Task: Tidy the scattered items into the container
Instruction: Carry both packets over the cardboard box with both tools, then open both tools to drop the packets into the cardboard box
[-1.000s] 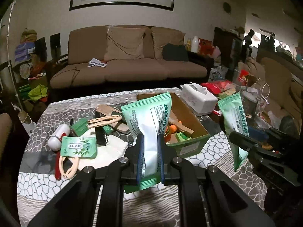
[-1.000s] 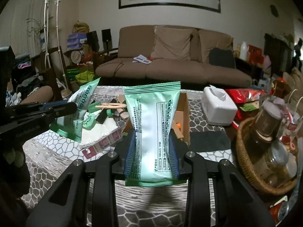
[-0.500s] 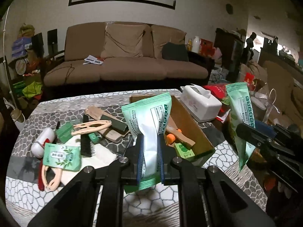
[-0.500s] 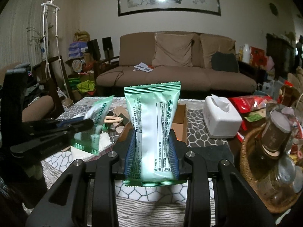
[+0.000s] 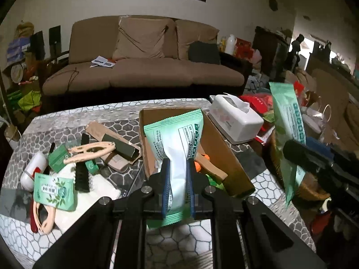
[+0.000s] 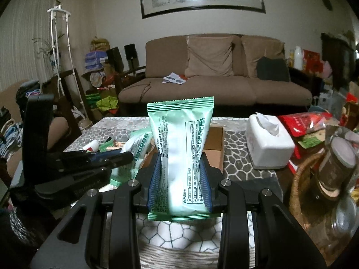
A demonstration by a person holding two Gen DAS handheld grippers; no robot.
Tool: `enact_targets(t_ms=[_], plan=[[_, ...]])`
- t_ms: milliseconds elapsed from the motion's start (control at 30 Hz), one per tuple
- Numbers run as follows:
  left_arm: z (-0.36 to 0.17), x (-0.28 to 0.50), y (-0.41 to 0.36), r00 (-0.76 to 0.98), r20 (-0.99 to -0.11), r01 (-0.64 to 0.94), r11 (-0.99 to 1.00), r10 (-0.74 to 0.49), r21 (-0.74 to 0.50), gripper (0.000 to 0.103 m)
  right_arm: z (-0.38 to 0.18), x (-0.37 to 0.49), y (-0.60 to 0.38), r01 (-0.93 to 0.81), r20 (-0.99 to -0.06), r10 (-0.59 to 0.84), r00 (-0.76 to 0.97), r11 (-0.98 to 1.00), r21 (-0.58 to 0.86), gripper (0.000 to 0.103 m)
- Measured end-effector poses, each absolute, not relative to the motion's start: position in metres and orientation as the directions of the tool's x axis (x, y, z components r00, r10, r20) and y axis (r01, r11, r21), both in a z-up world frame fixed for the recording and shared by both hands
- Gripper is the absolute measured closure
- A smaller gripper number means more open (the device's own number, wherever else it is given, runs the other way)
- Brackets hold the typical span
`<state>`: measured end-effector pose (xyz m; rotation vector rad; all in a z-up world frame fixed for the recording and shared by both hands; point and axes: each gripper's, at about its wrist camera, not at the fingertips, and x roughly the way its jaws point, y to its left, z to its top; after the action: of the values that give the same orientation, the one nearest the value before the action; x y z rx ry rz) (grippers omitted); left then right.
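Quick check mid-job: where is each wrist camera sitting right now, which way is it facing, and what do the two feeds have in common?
Left wrist: behind the left gripper, facing the cardboard box and sofa; its fingers clamp a green packet; the right gripper shows at right.
Right wrist: behind the right gripper, facing the sofa; its fingers clamp a second green packet; the left gripper shows at left.
Shared: box, tissue box, sofa.

Two green-white sealed packets upright: one clamped in left gripper over open cardboard box, other clamped in right gripper. Clips, comb, small packet scattered left.
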<state>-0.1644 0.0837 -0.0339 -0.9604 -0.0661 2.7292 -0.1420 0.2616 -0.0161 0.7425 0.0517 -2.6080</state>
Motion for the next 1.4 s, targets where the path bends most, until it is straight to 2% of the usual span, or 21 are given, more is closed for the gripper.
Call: enact_targets(t_ms=[333, 700, 1100, 1400], plan=[[-0.039, -0.197, 0.089, -0.690, -0.691, -0.216, -0.972, 0.217, -0.089, 0.089, -0.015, -0.180, 0.259, 0.429, -0.561, -0.392, -0.730, -0.901, 0.072, 0.072], [-0.059, -0.233, 0.096, -0.603, -0.773, -0.235, -0.970, 0.195, -0.061, 0.089, -0.040, -0.232, 0.244, 0.447, -0.642, -0.389, -0.661, -0.891, 0.079, 0.072], [-0.081, -0.251, 0.107, -0.553, -0.813, -0.245, -0.968, 0.184, -0.053, 0.089, -0.074, -0.260, 0.233, 0.438, -0.738, -0.363, -0.569, -0.893, 0.102, 0.072], [-0.092, -0.256, 0.116, -0.551, -0.824, -0.247, -0.969, 0.130, 0.013, 0.087, -0.094, -0.272, 0.232, 0.411, -0.782, -0.332, -0.528, -0.905, 0.108, 0.072]])
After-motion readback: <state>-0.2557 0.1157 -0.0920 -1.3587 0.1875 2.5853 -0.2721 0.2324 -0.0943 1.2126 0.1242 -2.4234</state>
